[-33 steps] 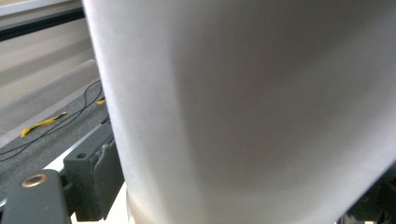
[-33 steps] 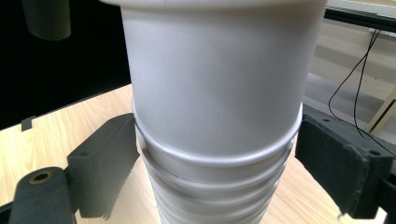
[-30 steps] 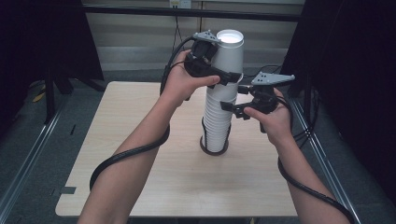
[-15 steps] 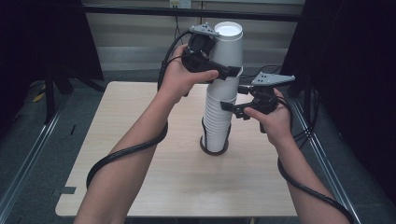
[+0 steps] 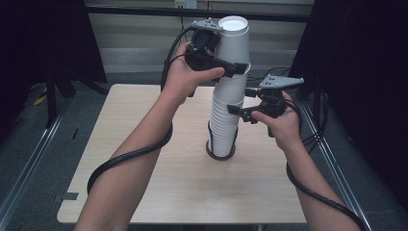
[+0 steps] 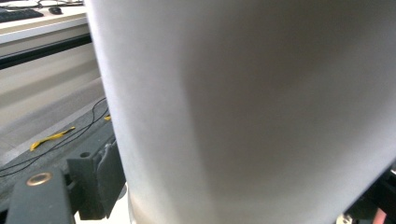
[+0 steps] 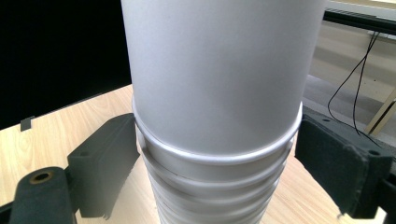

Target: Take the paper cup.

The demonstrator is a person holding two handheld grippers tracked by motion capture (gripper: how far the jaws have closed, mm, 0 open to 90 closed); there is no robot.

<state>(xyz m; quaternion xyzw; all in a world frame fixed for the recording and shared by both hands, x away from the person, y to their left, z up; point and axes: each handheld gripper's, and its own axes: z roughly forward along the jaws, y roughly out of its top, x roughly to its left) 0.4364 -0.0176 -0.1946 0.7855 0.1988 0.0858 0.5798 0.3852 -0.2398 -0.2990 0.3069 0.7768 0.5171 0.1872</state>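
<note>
On the left, the left hand-held gripper (image 5: 230,67) reaches in from the upper left and has the top cup (image 5: 233,45) between its jaws. They have just been closing, and in the left gripper view the cup's (image 6: 243,112) wall sits between them, the left pad (image 6: 105,179) against it, so this hand-held gripper is pinching the cup. The cup is upside down, its white base up, and it sits raised on the crown of the stack (image 5: 224,122) with its rim showing just below the jaws.

The stack stands upright near the middle of the desk (image 5: 144,168), its foot inside a dark ring (image 5: 221,155).

On the right, the right hand-held gripper (image 5: 238,111) comes in level at mid-stack. In its own view its jaws straddle the stack (image 7: 215,186); the left pad (image 7: 105,163) touches the rims, the right pad (image 7: 343,163) stands just beside them, so its jaws are spread.
</note>
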